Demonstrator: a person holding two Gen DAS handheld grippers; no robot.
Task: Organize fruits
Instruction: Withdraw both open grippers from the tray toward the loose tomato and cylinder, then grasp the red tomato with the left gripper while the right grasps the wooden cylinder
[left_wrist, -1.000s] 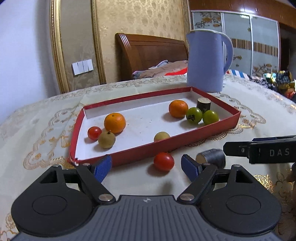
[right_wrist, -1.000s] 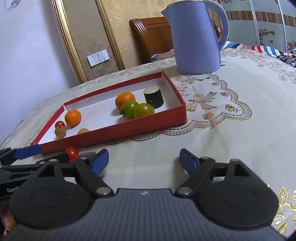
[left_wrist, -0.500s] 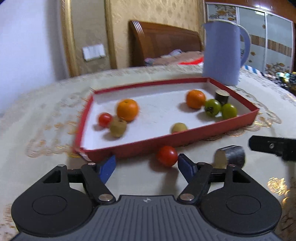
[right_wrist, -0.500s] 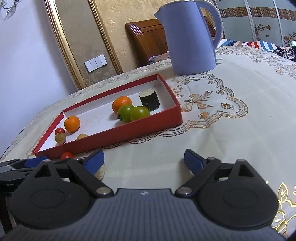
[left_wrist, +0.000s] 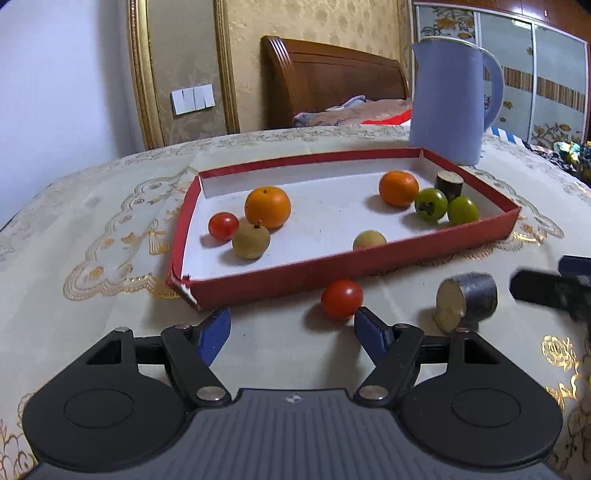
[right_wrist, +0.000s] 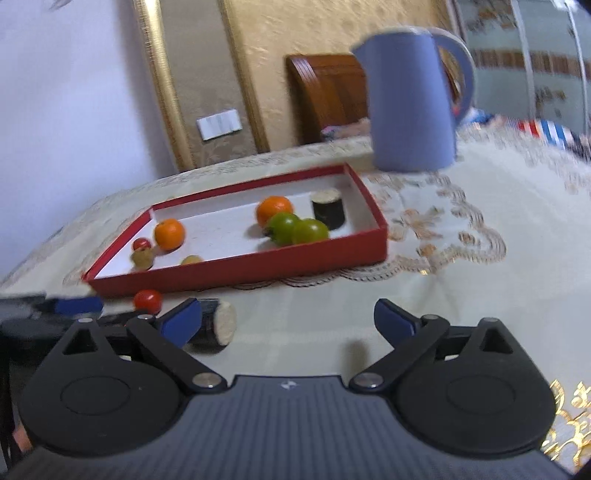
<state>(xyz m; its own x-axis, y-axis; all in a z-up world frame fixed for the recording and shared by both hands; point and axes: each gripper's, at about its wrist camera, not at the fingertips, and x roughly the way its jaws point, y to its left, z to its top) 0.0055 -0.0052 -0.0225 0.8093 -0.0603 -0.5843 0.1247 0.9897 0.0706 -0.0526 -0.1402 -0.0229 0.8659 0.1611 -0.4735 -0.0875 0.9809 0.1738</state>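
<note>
The red tray (left_wrist: 354, 266) lies on the embroidered tablecloth (left_wrist: 92, 229), in front of a blue kettle (left_wrist: 447, 99). Inside it, at the left, an orange (left_wrist: 267, 206), a small red tomato (left_wrist: 223, 226) and a brown fruit (left_wrist: 251, 239) sit close together. At the right are a second orange (left_wrist: 398, 187), two green fruits (left_wrist: 430, 205) side by side and a dark cylinder piece (left_wrist: 448, 184); a small yellowish fruit (left_wrist: 369, 240) lies at the near wall.

Two things are outside the tray, on the cloth: a red tomato (left_wrist: 341, 298) just before the near wall, and a dark cut cylinder (left_wrist: 467, 297) lying on its side to the right of it.

The left gripper (left_wrist: 291, 330) stands partly open with nothing between its fingers — the tomato is just ahead of its right fingertip. The right gripper (right_wrist: 286, 321) has just been opening and now stands wide, also empty; the cut cylinder lies just beside its left finger.
</note>
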